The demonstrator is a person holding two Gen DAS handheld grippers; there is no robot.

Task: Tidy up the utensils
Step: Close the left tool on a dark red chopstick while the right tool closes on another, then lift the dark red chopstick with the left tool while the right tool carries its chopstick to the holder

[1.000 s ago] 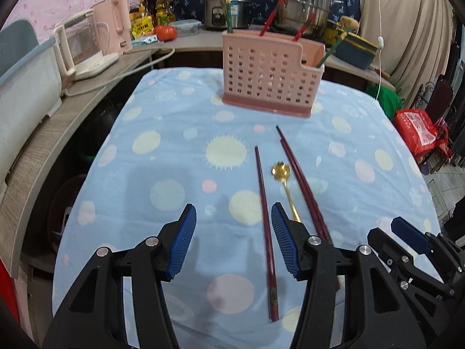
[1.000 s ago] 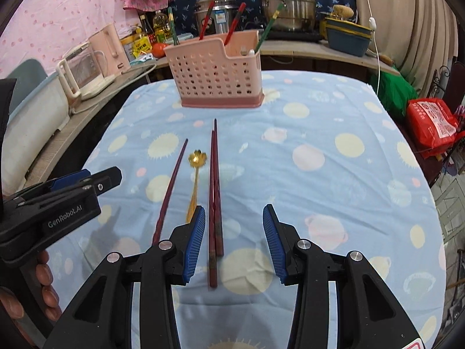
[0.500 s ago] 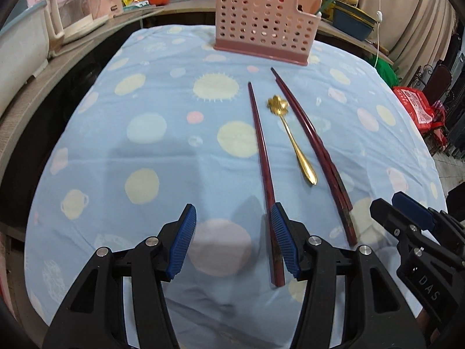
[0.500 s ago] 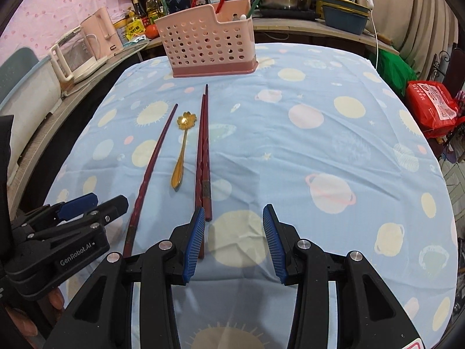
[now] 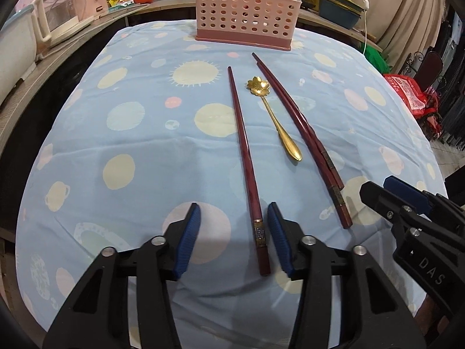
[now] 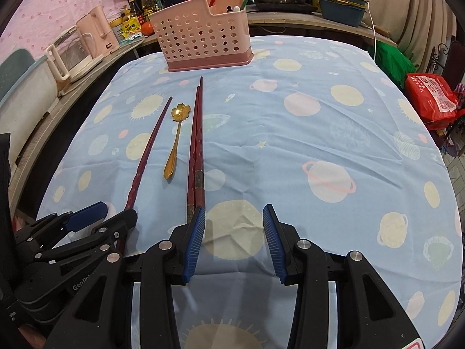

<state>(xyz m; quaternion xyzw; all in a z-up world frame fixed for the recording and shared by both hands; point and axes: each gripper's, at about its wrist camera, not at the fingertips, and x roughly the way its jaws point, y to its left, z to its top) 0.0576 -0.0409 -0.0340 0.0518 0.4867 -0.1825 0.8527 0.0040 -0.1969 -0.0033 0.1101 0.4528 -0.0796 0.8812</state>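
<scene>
Dark-red lone chopstick (image 5: 244, 157) lay between the left gripper (image 5: 234, 234)'s just-narrowing, untouching jaws, ready for pinching; the right gripper (image 6: 234, 238) gaped empty, paired chopsticks (image 6: 196, 157) just outside its left pad.

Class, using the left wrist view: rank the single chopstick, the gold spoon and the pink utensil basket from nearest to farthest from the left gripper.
1. Single chopstick: its end lies between the left gripper's open jaws.
2. Gold spoon: mid-table, right of that chopstick.
3. Pink utensil basket: far edge of the table.
</scene>
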